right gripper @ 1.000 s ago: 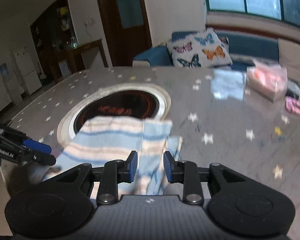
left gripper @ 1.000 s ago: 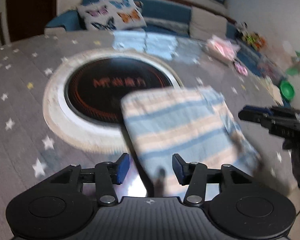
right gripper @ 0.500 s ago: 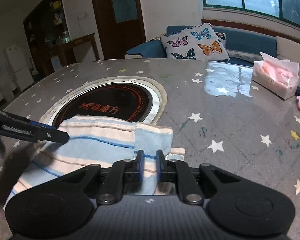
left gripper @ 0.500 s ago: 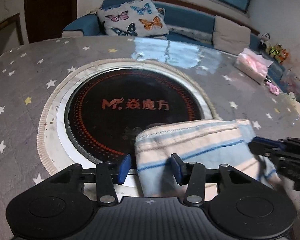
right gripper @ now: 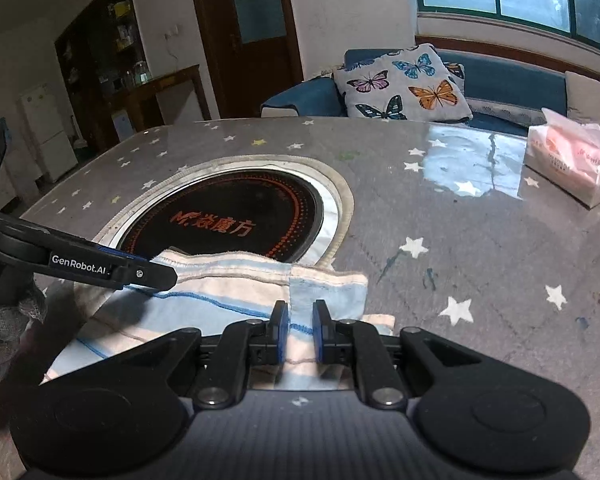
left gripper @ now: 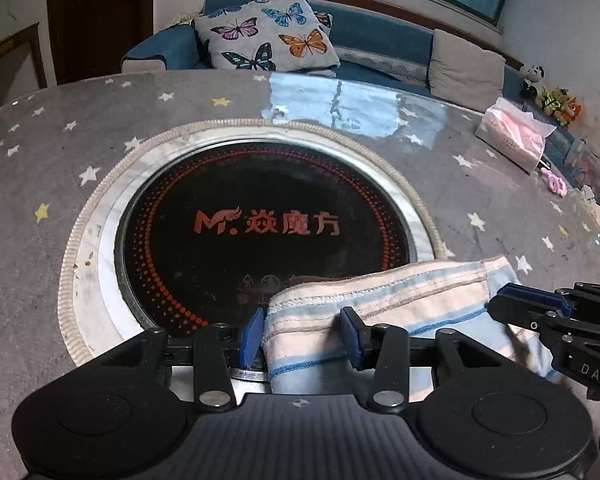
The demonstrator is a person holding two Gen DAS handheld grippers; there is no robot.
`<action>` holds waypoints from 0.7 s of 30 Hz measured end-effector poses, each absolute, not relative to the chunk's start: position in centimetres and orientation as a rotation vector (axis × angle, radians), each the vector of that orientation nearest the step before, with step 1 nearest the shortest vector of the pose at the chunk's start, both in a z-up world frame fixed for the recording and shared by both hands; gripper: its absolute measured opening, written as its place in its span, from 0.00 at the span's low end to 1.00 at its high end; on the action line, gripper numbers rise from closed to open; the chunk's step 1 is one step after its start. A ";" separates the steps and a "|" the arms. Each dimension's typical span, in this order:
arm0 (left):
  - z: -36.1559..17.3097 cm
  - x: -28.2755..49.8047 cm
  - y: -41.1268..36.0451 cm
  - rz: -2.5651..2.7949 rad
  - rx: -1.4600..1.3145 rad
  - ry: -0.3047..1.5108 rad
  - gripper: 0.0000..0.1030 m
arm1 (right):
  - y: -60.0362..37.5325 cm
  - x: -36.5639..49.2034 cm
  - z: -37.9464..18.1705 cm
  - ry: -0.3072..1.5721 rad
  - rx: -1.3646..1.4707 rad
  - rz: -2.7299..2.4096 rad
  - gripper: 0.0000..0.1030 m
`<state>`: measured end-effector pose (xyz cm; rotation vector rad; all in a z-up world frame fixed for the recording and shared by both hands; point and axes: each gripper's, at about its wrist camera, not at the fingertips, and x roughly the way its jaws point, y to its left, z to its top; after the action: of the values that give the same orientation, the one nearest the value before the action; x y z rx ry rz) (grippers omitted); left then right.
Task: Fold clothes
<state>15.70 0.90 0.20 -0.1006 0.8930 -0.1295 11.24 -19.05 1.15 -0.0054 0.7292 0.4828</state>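
Two grippers work on one striped cloth point(left gripper: 384, 304) at the near edge of the table point(left gripper: 40, 160). The left gripper point(left gripper: 302, 334) has its jaws apart around the cloth's left end; they were just closing. The right gripper point(right gripper: 299, 330) is nearly together, clamped on a fold of cloth after closing. The cloth lies partly over the black round plate point(left gripper: 260, 224), at its 5 o'clock rim. Farther, at 2 o'clock, a tissue pack point(left gripper: 514, 136) holds pink tissues. Beyond the table is a sofa point(left gripper: 380, 36) with a butterfly cushion point(left gripper: 268, 34).
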 end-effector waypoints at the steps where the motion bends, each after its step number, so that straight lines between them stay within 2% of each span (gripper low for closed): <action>1: 0.6 15.5 0.7 -0.137 -0.101 0.881 0.43 | -19.1 11.2 1.4 0.723 -0.004 0.482 0.12; 9: 0.7 16.8 -2.3 -0.178 -0.062 0.874 0.45 | -19.6 11.8 0.4 0.733 0.023 0.458 0.13; 16: 0.0 16.8 -0.1 -0.078 -0.062 0.891 0.46 | -19.8 11.7 0.5 0.728 0.009 0.462 0.12; 21: 1.7 15.6 -0.4 -0.110 -0.086 0.844 0.45 | -19.7 11.4 0.9 0.721 0.007 0.458 0.13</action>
<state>15.59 -0.40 1.69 -0.0857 0.8438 -0.1097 11.42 -19.72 0.86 0.0066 0.7206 0.4583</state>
